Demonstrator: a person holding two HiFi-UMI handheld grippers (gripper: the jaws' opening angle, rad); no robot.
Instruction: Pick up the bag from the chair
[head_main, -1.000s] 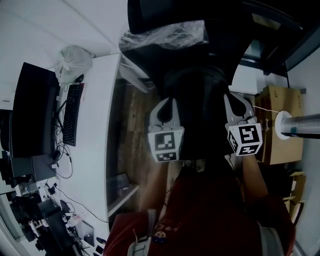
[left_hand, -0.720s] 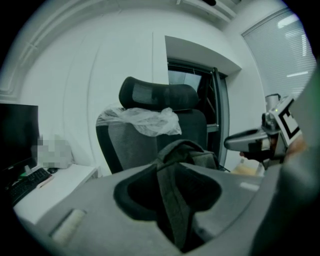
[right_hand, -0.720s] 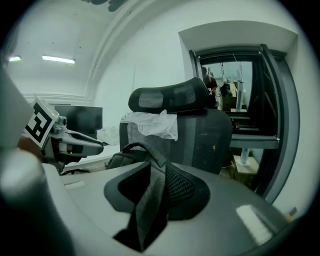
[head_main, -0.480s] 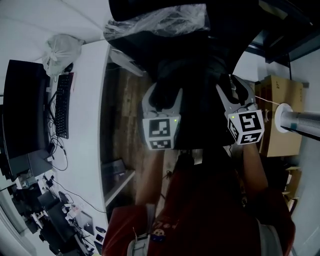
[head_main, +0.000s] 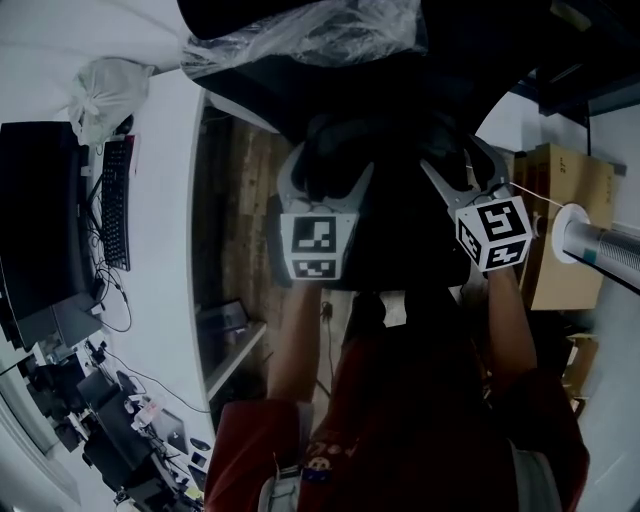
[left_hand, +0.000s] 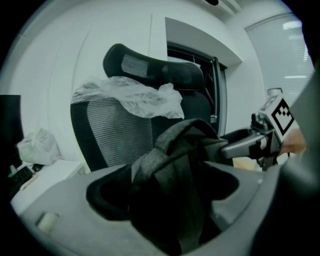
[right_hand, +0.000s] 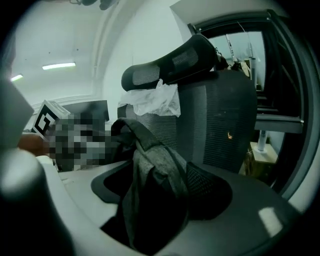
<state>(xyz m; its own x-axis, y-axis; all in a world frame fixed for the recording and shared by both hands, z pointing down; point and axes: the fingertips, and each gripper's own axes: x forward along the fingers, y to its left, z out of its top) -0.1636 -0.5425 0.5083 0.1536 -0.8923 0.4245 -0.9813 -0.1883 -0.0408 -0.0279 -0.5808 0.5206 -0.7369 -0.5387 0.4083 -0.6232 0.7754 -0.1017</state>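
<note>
Both grippers sit higher in the head view than a second ago, closer to the chair, and their jaws have just been opening. At the bottom of that view is the person's red top (head_main: 400, 440), with two arms reaching up the frame. The left gripper (head_main: 328, 170) is left of the middle and the right gripper (head_main: 463, 168) is right of it. Each one now has its jaws spread wide. In the left gripper view a grey strap of the bag (left_hand: 170, 175) lies in the gap between the jaws, and the pads do not squeeze it. The right gripper view shows the same: grey bag cloth stands loose between the wide jaws. The dark bag is on the chair (left_hand: 120, 135), in the middle of the head view, between the two grippers. Behind it is the chair's mesh back. Crinkly clear plastic (left_hand: 132, 97) hangs over the top of the back, under the headrest (left_hand: 150, 62). Far off at the left of the head view is a white desk (head_main: 165, 250) with a keyboard (head_main: 113, 200), a dark screen (head_main: 40, 220) and a white sack (head_main: 105, 85). At the right stands a brown box (head_main: 575, 185).
</note>
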